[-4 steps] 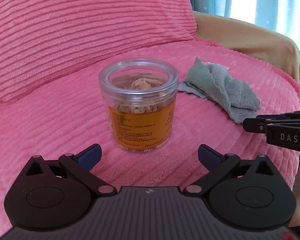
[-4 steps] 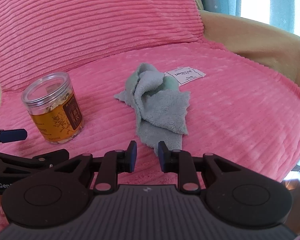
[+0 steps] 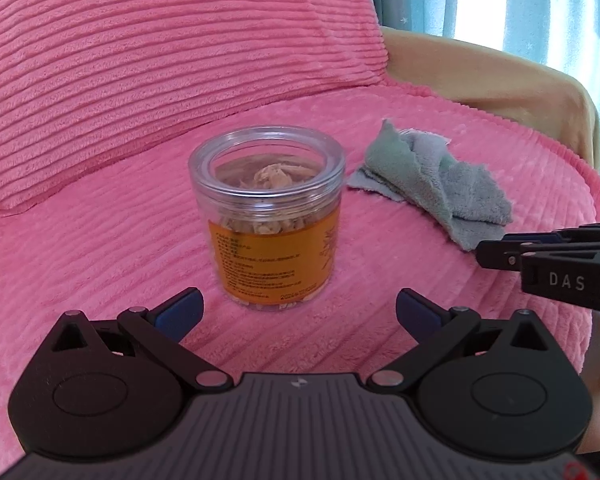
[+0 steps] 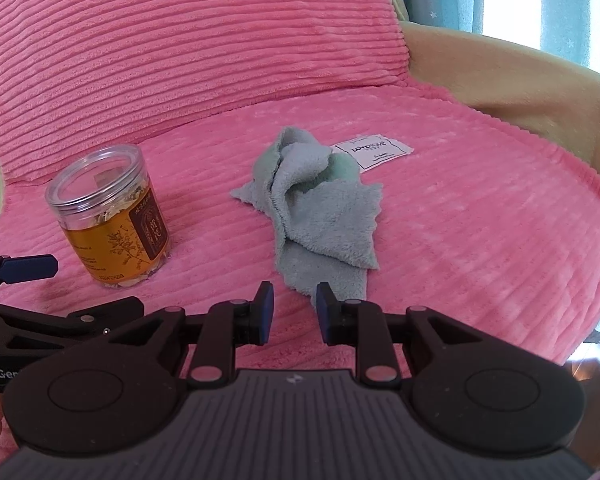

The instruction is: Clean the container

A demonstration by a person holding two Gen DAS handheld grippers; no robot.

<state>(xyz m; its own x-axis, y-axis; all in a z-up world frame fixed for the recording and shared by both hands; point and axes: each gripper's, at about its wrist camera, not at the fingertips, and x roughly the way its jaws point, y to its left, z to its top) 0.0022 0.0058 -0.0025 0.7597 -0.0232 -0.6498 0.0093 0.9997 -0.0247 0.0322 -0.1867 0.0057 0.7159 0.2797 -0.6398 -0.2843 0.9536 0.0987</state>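
The clear round plastic jar with the orange label stands upright on the pink ribbed plush seat cushion, lid on, pale dried pieces showing through the wall. Just in front of it hangs the left gripper, jaws spread wide, wider than the jar and lined up on either side of it, touching nothing. Off to the jar's right, a little apart, lies the crumpled grey-green fleece cloth, with a white printed tag behind it. The right gripper sits close before the near corner of that cloth, jaws a narrow gap apart and empty.

Handling, as I read it: the jar looks light and stiff but smooth-walled, so it could slip or tip on this soft cushion; a hold across the labelled middle, below the lid, looks surest. The cloth is soft and limp, easy to pinch at a raised fold. Whether wiping is ahead or already over, this scene fits both: jar standing, cloth lying loose, nothing held.
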